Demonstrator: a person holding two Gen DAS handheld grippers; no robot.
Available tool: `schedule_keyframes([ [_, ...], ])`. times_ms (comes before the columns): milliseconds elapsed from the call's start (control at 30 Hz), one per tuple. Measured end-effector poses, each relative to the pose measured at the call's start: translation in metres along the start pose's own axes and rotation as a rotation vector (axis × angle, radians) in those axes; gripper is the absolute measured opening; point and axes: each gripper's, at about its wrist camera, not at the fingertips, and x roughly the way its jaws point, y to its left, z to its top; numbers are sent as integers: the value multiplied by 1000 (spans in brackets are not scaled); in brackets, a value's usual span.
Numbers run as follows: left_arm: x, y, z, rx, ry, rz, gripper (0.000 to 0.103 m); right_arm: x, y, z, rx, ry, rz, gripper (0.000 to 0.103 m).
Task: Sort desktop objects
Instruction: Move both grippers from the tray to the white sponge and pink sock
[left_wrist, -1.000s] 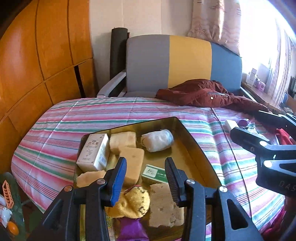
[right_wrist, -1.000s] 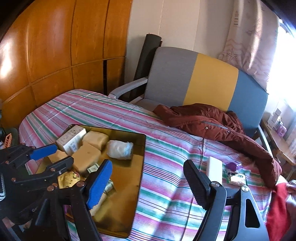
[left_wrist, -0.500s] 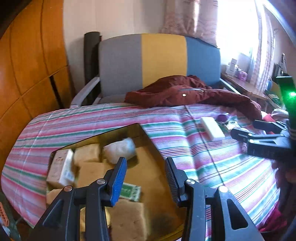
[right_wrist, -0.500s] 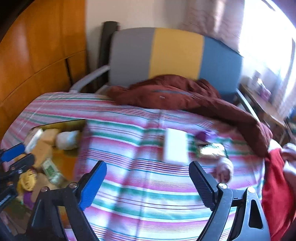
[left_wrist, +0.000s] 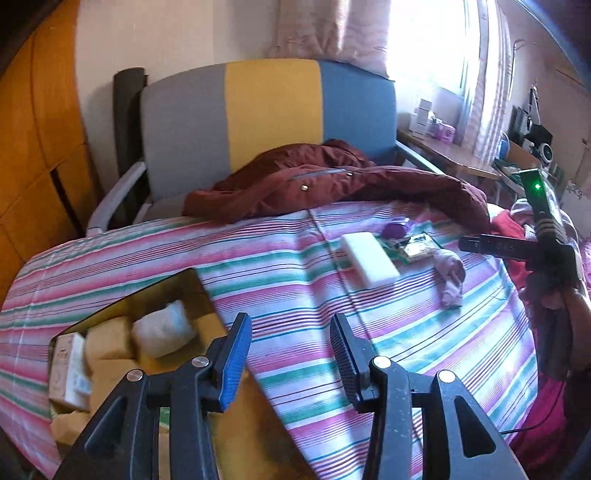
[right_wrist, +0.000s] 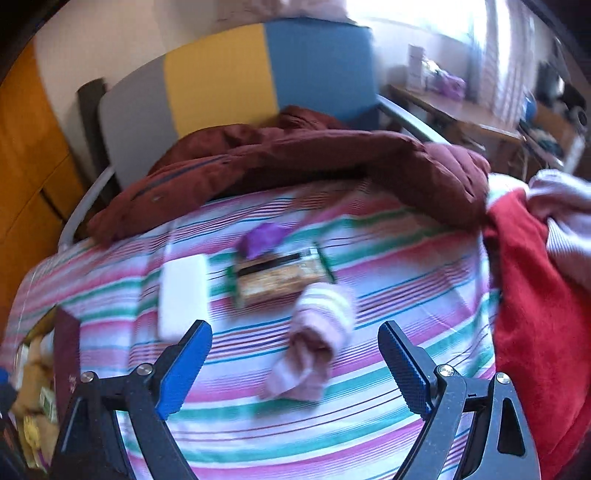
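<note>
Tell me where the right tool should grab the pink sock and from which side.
Grip the pink sock across its bunched middle, coming from above, pads on its long sides. It lies limp and flat on the striped cloth, offering no edge; the open right tool already frames it.

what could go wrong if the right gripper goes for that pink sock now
1. The pink sock is soft and crumpled, so the open right gripper may pinch only a fold, or catch the striped cloth beneath it.
2. The snack packet appears to touch the sock's far end and could get dragged along.
3. The right wrist view is motion-blurred, so aim may be off; the white block lies near the left finger.
</note>
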Motion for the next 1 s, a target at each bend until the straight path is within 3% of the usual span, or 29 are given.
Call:
schedule_keyframes([
  [367,51,-37,24,7,106,-89,48,46,-45,0,172,44,78,89],
  [633,100,-59,42,-19,181,-132,49,64,-40,-2,160,70,111,83],
  [800,126,-68,53,-31,204,-123,54,75,-37,-6,135,97,91,77],
  [1000,149,-77,61,-33,222,-107,56,77,-37,-6,126,95,83,76],
])
